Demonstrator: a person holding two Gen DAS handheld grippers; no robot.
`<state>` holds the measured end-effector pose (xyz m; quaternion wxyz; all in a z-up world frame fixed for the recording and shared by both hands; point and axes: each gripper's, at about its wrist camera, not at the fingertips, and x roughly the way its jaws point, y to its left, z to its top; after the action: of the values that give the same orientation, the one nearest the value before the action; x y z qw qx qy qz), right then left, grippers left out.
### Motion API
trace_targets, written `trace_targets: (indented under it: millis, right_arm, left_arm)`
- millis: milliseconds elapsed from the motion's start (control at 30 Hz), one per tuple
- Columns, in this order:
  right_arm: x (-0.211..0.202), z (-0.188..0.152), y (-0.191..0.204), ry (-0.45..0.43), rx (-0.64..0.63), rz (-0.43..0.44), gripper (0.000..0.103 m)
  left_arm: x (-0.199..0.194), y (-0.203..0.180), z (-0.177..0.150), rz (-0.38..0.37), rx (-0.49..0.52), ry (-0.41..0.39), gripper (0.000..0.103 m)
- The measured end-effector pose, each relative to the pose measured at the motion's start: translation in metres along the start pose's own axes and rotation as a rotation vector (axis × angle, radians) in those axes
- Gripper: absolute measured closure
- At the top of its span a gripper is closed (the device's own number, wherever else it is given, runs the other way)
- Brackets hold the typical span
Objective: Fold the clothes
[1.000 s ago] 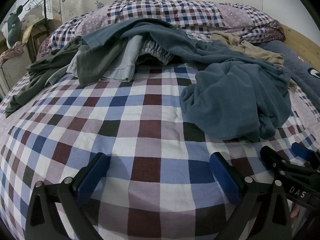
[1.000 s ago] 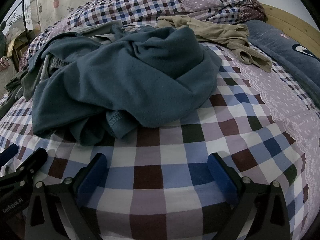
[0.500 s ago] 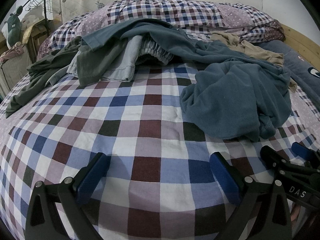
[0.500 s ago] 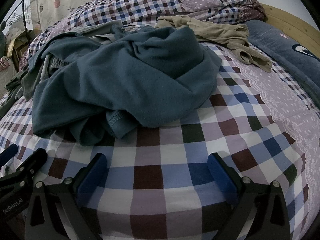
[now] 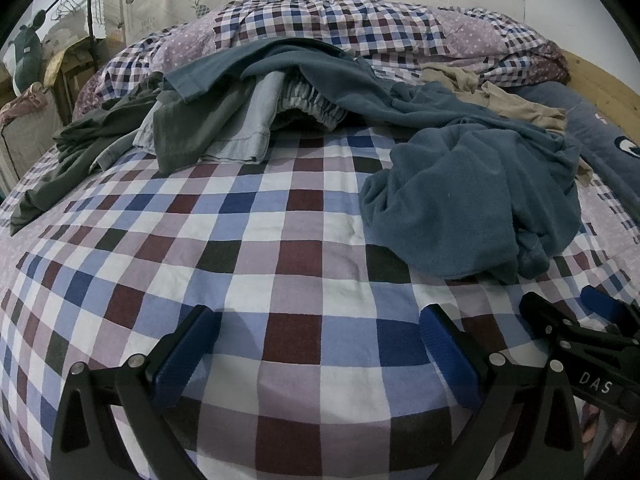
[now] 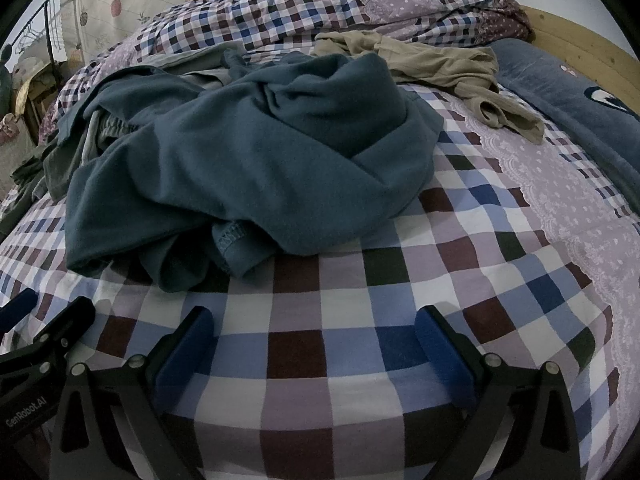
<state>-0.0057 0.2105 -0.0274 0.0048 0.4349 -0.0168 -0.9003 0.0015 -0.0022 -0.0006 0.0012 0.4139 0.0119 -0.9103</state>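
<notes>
Both hand-held grippers hover spread and empty over the checked bed (image 5: 304,248): the left hand-held gripper (image 5: 316,344) at the bottom of its own view, the right hand-held gripper (image 6: 314,344) likewise in its view. The left view alone shows the grey and olive clothes pile (image 5: 208,128) at upper left and a clothes rack (image 5: 94,12) in the corner, with the crumpled teal garment (image 5: 472,204) at centre right. The right view centres that teal garment (image 6: 256,160) and shows the tan garment (image 6: 440,68) and wooden bed frame (image 6: 580,44) at upper right.
</notes>
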Motion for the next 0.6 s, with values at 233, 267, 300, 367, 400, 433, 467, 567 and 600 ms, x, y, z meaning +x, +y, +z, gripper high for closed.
trace_targets:
  millis: [233, 267, 300, 367, 400, 433, 467, 567, 600]
  right_arm:
    - [0.0020, 0.0006, -0.0032, 0.015, -0.020, 0.041, 0.000]
    - [0.0030, 0.0013, -0.0039, 0.018, -0.025, 0.050, 0.000]
    - [0.0040, 0.0022, -0.0046, 0.021, -0.030, 0.059, 0.000]
    - [0.0046, 0.0028, -0.0055, 0.024, -0.038, 0.075, 0.000]
    - [0.0045, 0.0026, -0.0055, 0.023, -0.037, 0.076, 0.000]
    - [0.0043, 0.0023, -0.0054, 0.023, -0.037, 0.076, 0.000]
    - [0.0041, 0.0021, -0.0054, 0.022, -0.036, 0.077, 0.000]
    - [0.0043, 0.0021, -0.0053, 0.021, -0.034, 0.079, 0.000]
    - [0.0047, 0.0026, -0.0055, 0.021, -0.034, 0.079, 0.000]
  left_arm:
    - [-0.0004, 0.0016, 0.0007, -0.015, 0.005, 0.008, 0.000]
    - [-0.0005, 0.0013, 0.0008, -0.005, 0.003, 0.007, 0.000]
    - [-0.0006, 0.0009, 0.0009, -0.002, 0.005, 0.008, 0.000]
    - [-0.0008, -0.0004, 0.0007, 0.005, 0.010, 0.008, 0.000]
    - [-0.0009, -0.0010, 0.0006, 0.009, 0.012, 0.008, 0.000]
    - [-0.0003, -0.0013, 0.0010, 0.012, 0.012, 0.008, 0.000]
    - [-0.0006, -0.0015, 0.0011, 0.013, 0.013, 0.008, 0.000]
    - [-0.0005, -0.0011, 0.0010, 0.015, 0.012, 0.007, 0.000]
    - [-0.0005, -0.0011, 0.0008, 0.016, 0.012, 0.007, 0.000]
